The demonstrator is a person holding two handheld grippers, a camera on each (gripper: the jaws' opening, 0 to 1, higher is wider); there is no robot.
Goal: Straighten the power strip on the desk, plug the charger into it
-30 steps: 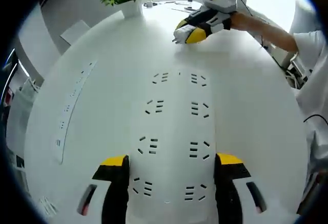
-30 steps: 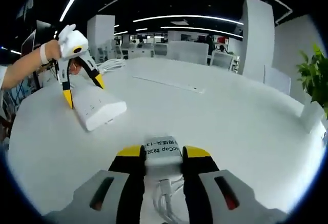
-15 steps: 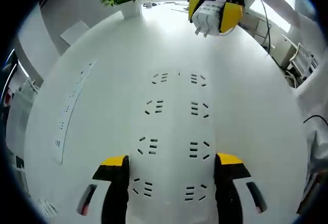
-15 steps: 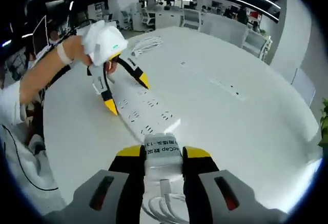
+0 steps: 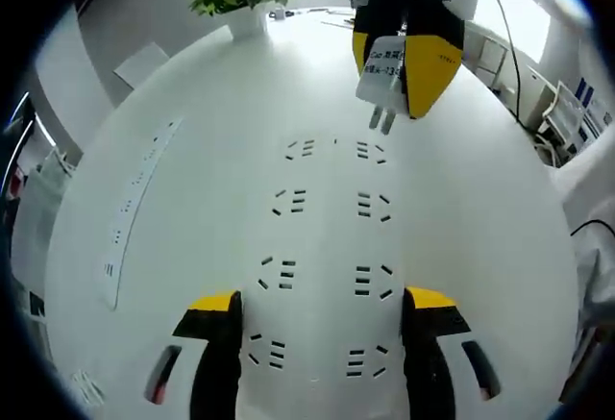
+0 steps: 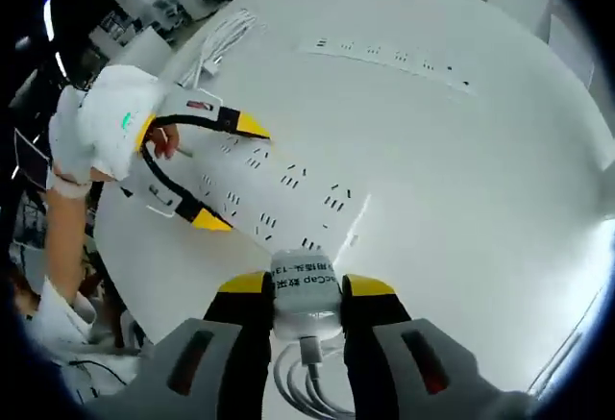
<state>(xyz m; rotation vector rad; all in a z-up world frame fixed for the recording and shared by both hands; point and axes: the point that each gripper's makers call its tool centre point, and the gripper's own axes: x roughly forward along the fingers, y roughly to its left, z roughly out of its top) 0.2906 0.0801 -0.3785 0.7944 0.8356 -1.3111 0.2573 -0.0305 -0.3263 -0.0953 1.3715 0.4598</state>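
white desk [image 5: 500, 209], power strip [image 5: 327, 247] centred, charger [image 5: 384, 74] above

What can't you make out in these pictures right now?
- Charger label, right gripper view: cut off by the jaws, too small to read.
- Charger prongs' target socket, left gripper view: cannot tell.
- Power strip near end, left gripper view: cut off by the bottom edge.

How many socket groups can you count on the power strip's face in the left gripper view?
8, in two columns of four along the power strip. Nearest pair sits between the left claw; farthest pair lies under the charger.
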